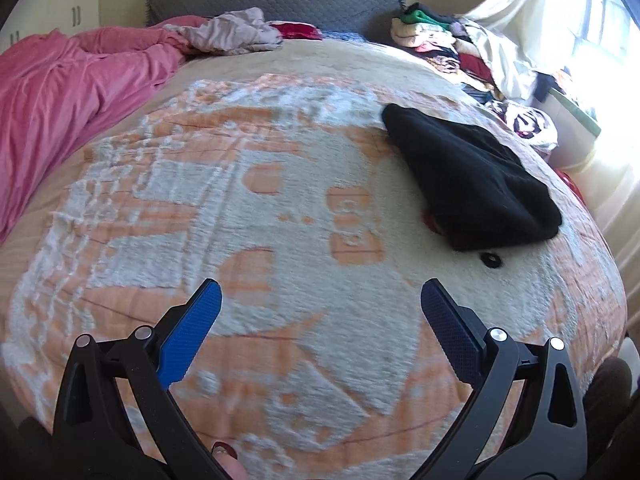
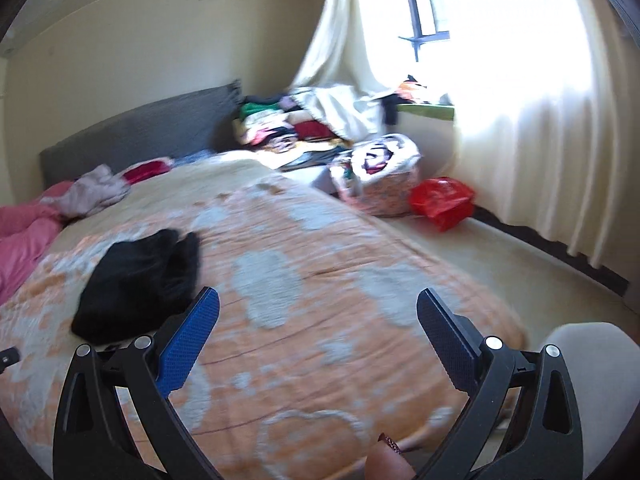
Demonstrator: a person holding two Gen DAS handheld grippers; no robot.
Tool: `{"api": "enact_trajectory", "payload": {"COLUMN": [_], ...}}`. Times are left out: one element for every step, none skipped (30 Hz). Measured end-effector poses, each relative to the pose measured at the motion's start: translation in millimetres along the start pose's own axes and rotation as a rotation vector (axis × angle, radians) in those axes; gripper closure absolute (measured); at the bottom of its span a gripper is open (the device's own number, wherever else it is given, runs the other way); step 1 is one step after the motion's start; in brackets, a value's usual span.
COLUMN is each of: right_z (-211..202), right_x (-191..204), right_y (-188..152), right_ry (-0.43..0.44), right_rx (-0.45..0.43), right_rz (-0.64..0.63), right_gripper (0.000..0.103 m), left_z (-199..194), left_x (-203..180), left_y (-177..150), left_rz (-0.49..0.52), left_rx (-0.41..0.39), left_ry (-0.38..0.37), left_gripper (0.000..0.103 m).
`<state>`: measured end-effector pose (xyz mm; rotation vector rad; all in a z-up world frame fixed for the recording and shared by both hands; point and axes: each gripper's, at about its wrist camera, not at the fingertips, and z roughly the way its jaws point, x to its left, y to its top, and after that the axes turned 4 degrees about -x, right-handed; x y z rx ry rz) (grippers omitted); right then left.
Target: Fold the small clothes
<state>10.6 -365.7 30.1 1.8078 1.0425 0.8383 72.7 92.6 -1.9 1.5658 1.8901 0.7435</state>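
The left gripper (image 1: 321, 296) hangs above the bed (image 1: 240, 208), its two blue fingers (image 1: 188, 340) wide apart w/ nothing between them. The right gripper (image 2: 318, 304) is the same: fingers spread, empty, above the bed's orange-and-white blanket (image 2: 320, 280).

The black garment (image 1: 472, 184) lies on the blanket, looks folded, a bit wrinkled. In the left view it is ahead and to the right of the left gripper, well apart from it. In the right view the same garment (image 2: 136, 284) is on the left side, near the left finger of the right gripper, but I cannot tell if they touch; prob. not. A small black ring-like thing (image 1: 491, 260) lies just beside the garment's near edge; what it is I cannot tell.

At the far end of the bed: a pink cover (image 1: 68, 92) on the left, a pile of mixed clothes (image 1: 436, 40) on the right near the window curtain (image 2: 520, 140). A red bag (image 2: 442, 200) is on the floor beside the bed. Both views are a little blurred.
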Motion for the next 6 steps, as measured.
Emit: {"api": "enact_trajectory", "payload": {"right_z": [4.7,10.6,17.9,25.3,33.2,41.9], "right_x": [-28.9,-60.2,-94.5,-125.5,-156.2,-189.2], "right_y": [2.3,2.6,-1.4,-7.2,-14.7,-24.3], "right_ry": [-0.073,-0.153,-0.24,-0.317,-0.398,-0.501], "right_rx": [0.014,0.035,0.07,0.109,0.153,0.206], "right_rz": [0.04,0.086,0.131,0.164,0.191,0.204], "right_gripper": [0.005,0.004,0.004,0.004,0.004,0.004], "left_z": [4.0,7.5,12.7,18.0,21.7,26.3], "left_x": [20.2,40.9,67.2,95.3,119.3,148.3], "left_y": [6.9,12.8,19.8,26.6,31.8,37.7], "left_rz": [-0.018,-0.038,-0.06,-0.087,-0.107,-0.127], "left_rx": [0.005,0.007,0.009,0.019,0.022,0.03], "left_ry": [0.034,0.078,0.134,0.196,0.249,0.312], "left_gripper": [0.009,0.009,0.009,0.009,0.009,0.009]}}
